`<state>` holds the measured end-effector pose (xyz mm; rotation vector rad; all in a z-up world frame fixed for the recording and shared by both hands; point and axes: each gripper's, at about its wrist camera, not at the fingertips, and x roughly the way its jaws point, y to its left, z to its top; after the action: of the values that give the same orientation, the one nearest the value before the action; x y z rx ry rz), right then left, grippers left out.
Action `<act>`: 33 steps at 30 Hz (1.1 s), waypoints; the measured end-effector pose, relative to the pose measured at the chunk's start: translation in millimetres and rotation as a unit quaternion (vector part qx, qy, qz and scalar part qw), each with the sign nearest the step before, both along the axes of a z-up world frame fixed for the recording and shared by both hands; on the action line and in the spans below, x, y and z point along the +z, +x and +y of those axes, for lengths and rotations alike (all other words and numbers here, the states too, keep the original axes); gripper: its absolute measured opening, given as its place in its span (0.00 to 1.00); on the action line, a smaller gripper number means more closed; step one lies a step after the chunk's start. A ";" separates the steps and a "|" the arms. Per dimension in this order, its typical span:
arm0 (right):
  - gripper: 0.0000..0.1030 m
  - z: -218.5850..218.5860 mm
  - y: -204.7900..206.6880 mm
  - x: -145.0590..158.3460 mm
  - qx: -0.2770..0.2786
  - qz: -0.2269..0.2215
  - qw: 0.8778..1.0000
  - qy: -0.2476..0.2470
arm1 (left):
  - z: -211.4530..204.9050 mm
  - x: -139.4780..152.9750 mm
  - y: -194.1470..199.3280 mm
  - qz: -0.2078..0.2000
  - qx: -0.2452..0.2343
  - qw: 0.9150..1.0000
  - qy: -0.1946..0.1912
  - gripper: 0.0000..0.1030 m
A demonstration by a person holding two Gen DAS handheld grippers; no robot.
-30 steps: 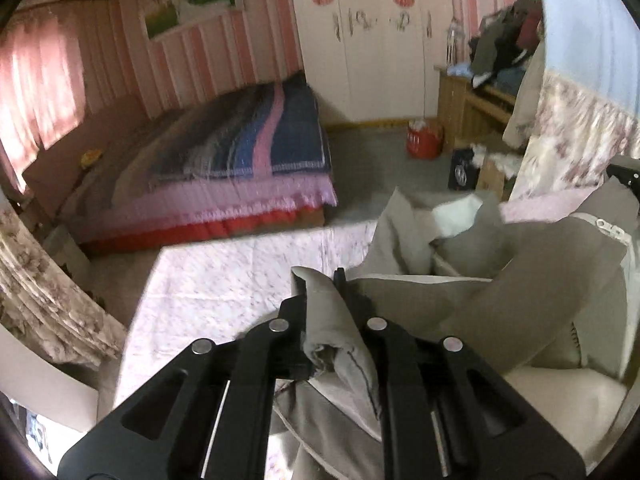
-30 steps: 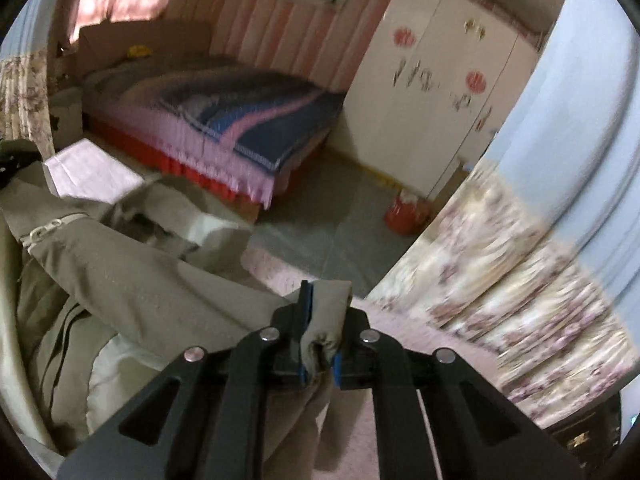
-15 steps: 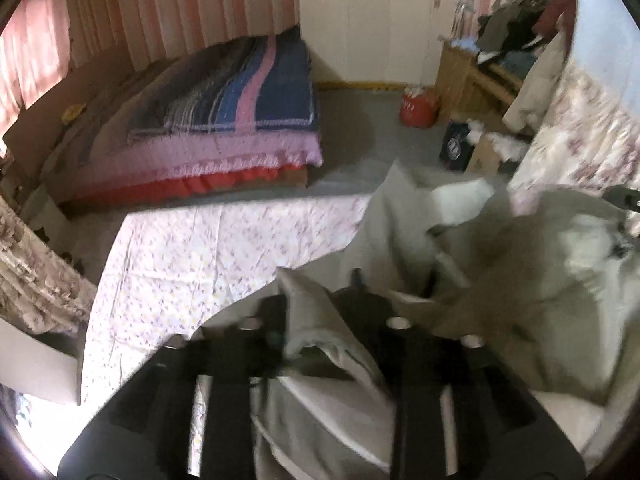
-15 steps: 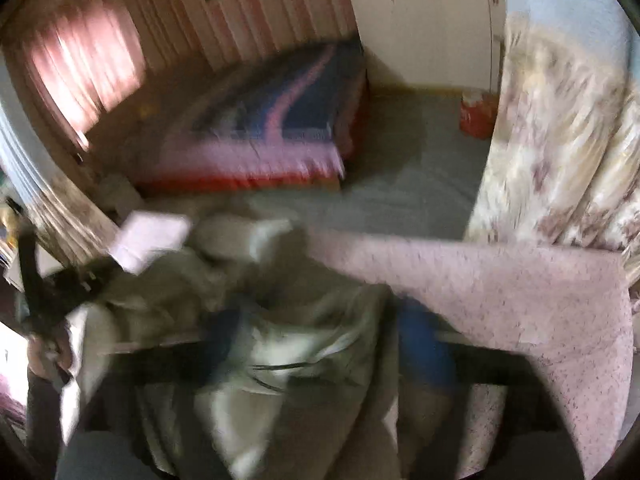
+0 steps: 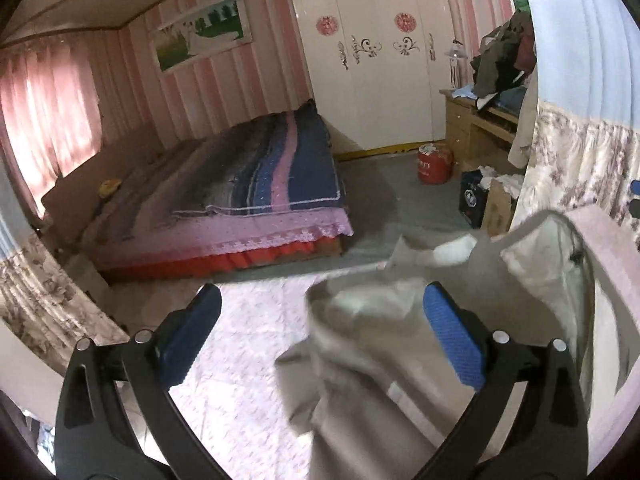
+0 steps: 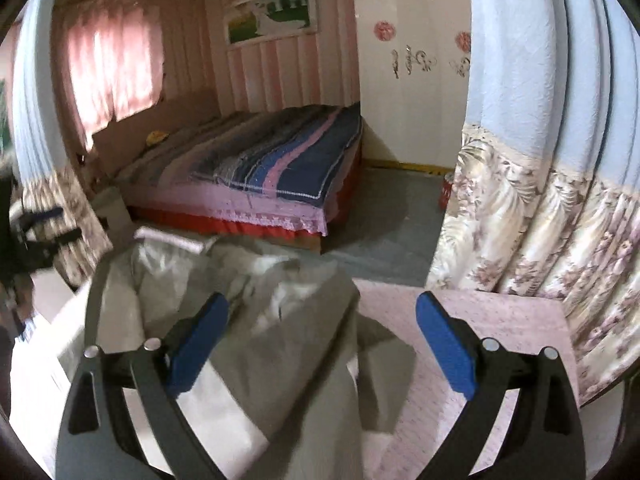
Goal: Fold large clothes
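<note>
Lying limp on the pink sheet [image 5: 240,360], the grey-green garment [image 5: 380,380] looks soft, bulky, lined. Both left tongs [image 5: 320,336] and right tongs [image 6: 320,336] gape wide, empty. Pinching its hem edges beside the sheet should work best.

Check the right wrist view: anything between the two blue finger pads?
Yes. In the right wrist view the open right gripper has the rumpled grey-khaki jacket lying loose between its pads, on the pink floral sheet.

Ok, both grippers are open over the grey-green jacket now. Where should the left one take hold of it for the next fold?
Probably the jacket's near left edge, the loose flap lying on the pink floral sheet. Bring the left gripper in low from the left: that edge is free, raised slightly off the sheet, and already sits between the open jaws. The right gripper is also open, above the jacket's other side.
</note>
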<state>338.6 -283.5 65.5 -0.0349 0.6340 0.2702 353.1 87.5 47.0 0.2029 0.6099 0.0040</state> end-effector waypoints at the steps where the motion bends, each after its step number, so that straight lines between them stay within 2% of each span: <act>1: 0.92 0.9 -8.5 -6.2 0.010 0.000 1.000 -0.012 | 4.9 -3.6 -6.3 0.002 0.001 1.000 -0.001 0.97; 7: 0.92 10.8 -31.5 -52.2 0.058 0.030 0.994 -0.091 | 40.5 -57.7 -43.8 0.041 -0.016 0.999 -0.015 0.97; 11: 0.92 19.7 -11.9 -78.5 0.070 0.062 0.991 -0.093 | 33.8 -94.8 -30.1 0.092 -0.028 0.995 -0.030 0.97; 14: 0.92 36.3 0.4 -93.9 0.092 0.072 0.988 -0.098 | 14.2 -109.1 -17.1 0.108 -0.054 0.992 -0.034 0.97; 15: 0.91 41.7 3.2 -97.6 0.095 0.075 0.987 -0.104 | 6.6 -113.5 -10.8 0.110 -0.059 0.992 -0.031 0.92; 16: 0.86 46.6 6.5 -101.8 0.095 0.078 0.986 -0.115 | 0.8 -118.2 -4.9 0.117 -0.064 0.991 -0.032 0.75; 17: 0.79 52.9 11.4 -109.2 0.096 0.086 0.983 -0.130 | -2.1 -123.1 -1.8 0.128 -0.067 0.989 -0.037 0.66; 18: 0.63 56.1 14.7 -115.4 0.099 0.097 0.981 -0.135 | -4.3 -128.1 4.2 0.140 -0.064 0.987 -0.040 0.54; 19: 0.39 58.1 18.2 -121.0 0.101 0.108 0.980 -0.136 | -5.0 -134.7 11.3 0.151 -0.055 0.986 -0.039 0.47; 20: 0.31 59.5 19.1 -125.1 0.099 0.113 0.979 -0.140 | -7.4 -137.7 14.8 0.156 -0.052 0.986 -0.038 0.29; 21: 0.20 60.3 19.9 -127.5 0.095 0.112 0.978 -0.148 | -6.8 -140.8 17.7 0.161 -0.051 0.985 -0.039 0.21; 22: 0.12 59.3 19.8 -127.4 0.095 0.110 0.979 -0.145 | -4.7 -143.3 20.1 0.164 -0.048 0.984 -0.045 0.16; 24: 0.07 55.0 19.2 -120.5 0.097 0.103 0.983 -0.119 | -1.6 -142.8 20.6 0.162 -0.047 0.984 -0.052 0.08; 26: 0.06 44.4 20.1 -104.6 0.095 0.090 0.989 -0.066 | 2.4 -134.9 14.5 0.142 -0.047 0.987 -0.053 0.05; 29: 0.05 14.1 23.3 -70.7 0.093 0.069 0.990 0.077 | 18.0 -110.6 4.2 0.095 -0.040 0.991 -0.090 0.04; 31: 0.05 -7.8 31.4 -60.1 0.087 0.065 0.980 0.170 | 39.7 -91.1 2.1 0.064 -0.026 0.988 -0.142 0.03; 32: 0.05 -22.4 38.4 -60.1 0.076 0.069 0.969 0.226 | 46.9 -88.9 5.4 0.062 -0.019 0.986 -0.155 0.03; 33: 0.05 -42.9 51.6 -67.9 0.048 0.088 0.951 0.294 | 55.7 -89.7 11.8 0.068 -0.008 0.984 -0.167 0.03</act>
<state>390.2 -326.4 -2.4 0.5381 0.7092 0.5536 365.0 143.2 -42.7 -0.1193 0.7351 -0.1276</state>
